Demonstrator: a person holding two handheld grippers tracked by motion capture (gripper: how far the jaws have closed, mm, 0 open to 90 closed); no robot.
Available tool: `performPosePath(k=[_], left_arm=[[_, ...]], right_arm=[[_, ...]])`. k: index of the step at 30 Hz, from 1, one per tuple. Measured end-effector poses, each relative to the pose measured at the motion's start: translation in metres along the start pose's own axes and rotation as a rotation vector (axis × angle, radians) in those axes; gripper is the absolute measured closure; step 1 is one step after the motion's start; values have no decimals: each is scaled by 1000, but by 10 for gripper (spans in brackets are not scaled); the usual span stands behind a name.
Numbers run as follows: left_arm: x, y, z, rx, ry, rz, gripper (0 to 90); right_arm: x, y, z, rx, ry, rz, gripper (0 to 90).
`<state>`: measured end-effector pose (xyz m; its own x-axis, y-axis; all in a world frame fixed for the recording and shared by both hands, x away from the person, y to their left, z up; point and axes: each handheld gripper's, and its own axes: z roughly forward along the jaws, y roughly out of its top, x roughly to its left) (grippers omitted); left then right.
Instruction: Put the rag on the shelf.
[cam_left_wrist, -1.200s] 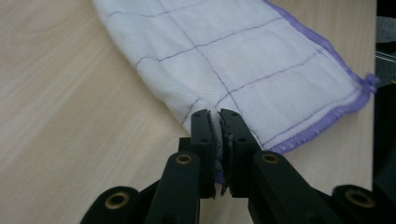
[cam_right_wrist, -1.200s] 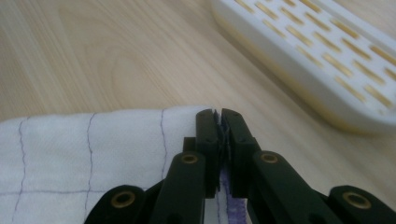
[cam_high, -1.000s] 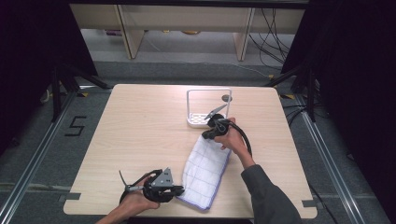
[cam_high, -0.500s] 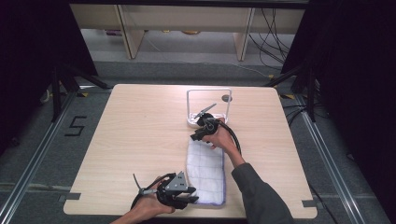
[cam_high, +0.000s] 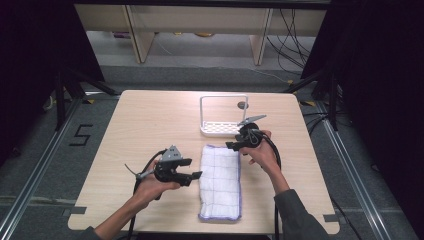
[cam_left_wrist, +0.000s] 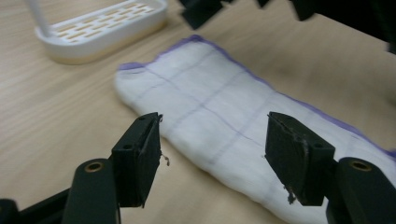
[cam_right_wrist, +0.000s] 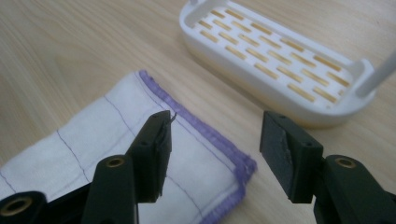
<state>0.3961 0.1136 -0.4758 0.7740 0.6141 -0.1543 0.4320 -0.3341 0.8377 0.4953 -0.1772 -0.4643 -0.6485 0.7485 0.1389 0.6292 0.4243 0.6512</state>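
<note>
High view, white cloth (cam_high: 220, 182) folded long, purple-edged, flat; both tongs agape, empty

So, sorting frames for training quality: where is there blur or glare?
High view: glare washes out the table's far edge. Left gripper view: folded cloth fairly sharp, right gripper smeared at top. Right gripper view: cloth hem crisp, white rack slightly soft.

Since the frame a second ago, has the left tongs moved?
Yes. In the high view the left tongs has moved away from the table's near edge, toward the white rack, and sits open beside the cloth.
</note>
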Motion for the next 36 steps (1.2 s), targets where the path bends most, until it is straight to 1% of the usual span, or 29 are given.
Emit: performPosePath(k=[1, 2, 3, 4, 5, 7, 8, 9, 10, 12, 13, 14, 15, 16, 19, 21, 24, 25, 26, 27, 28, 29, 30, 31, 32, 33, 34, 35, 36], left_arm=[[5, 2, 5, 3, 29, -3, 355], [9, 4, 8, 8, 48, 0, 355], [14, 6, 13, 13, 74, 2, 357], [19, 8, 20, 14, 94, -9, 359], [23, 10, 22, 43, 92, 3, 359], [30, 14, 32, 50, 116, -3, 358], [33, 16, 38, 60, 114, -8, 359], [35, 17, 42, 68, 119, -4, 361], [36, 19, 47, 71, 129, -9, 362], [39, 22, 54, 75, 119, -19, 367], [40, 23, 56, 85, 121, -12, 368], [41, 25, 60, 83, 127, -14, 368], [42, 26, 63, 83, 126, -13, 370], [43, 27, 65, 84, 123, -16, 371], [47, 30, 74, 100, 122, -29, 373], [48, 30, 80, 101, 120, -37, 382], [49, 31, 86, 111, 115, -30, 391], [49, 31, 88, 118, 108, -28, 396], [50, 31, 91, 129, 102, -26, 400], [50, 31, 93, 130, 103, -20, 400], [50, 31, 95, 128, 106, -35, 399], [50, 31, 95, 129, 108, -35, 394], [51, 32, 95, 133, 110, -30, 387], [51, 32, 96, 129, 115, -40, 387], [52, 33, 96, 126, 116, -27, 387], [52, 33, 96, 124, 119, -26, 390], [51, 33, 96, 122, 123, -30, 395], [51, 33, 97, 126, 123, -29, 400], [52, 33, 97, 130, 112, -23, 405]], right_arm=[[-4, -5, 2, -43, -1, -44, 443], [-6, -9, 0, -39, -5, -43, 443], [-5, -11, 1, -51, 6, -19, 443], [-6, -14, -1, -38, 2, -24, 445], [-7, -18, 0, -39, 7, -16, 445], [-9, -20, 1, -27, 2, -20, 444], [-10, -21, 1, -24, 3, -18, 446], [-11, -22, 4, -46, 2, -8, 447], [-11, -22, 4, -35, -1, -7, 445], [-11, -23, 5, -14, -7, -6, 444], [-12, -24, 8, -29, 1, -9, 445], [-13, -23, 8, -11, -9, -19, 444], [-13, -24, 10, -14, -15, -20, 447], [-12, -24, 9, -3, -11, -9, 448], [-13, -24, 10, -2, -13, 0, 450], [-15, -25, 11, -18, -23, -19, 452], [-19, -26, 10, -22, -29, -11, 459], [-21, -26, 9, -15, -27, -20, 459], [-21, -27, 11, -24, -32, -12, 460], [-20, -27, 10, 0, -17, 9, 461], [-21, -27, 12, -12, -16, -6, 461], [-21, -27, 12, -7, -20, -18, 461], [-20, -28, 14, -20, -25, -11, 461], [-19, -26, 13, 1, -17, -4, 461], [-18, -26, 13, 3, -18, -5, 460], [-19, -27, 16, -10, -22, -24, 461], [-18, -26, 15, -1, -28, -20, 461], [-17, -26, 16, 11, -19, -15, 461], [-17, -26, 19, 4, -29, -24, 461]])
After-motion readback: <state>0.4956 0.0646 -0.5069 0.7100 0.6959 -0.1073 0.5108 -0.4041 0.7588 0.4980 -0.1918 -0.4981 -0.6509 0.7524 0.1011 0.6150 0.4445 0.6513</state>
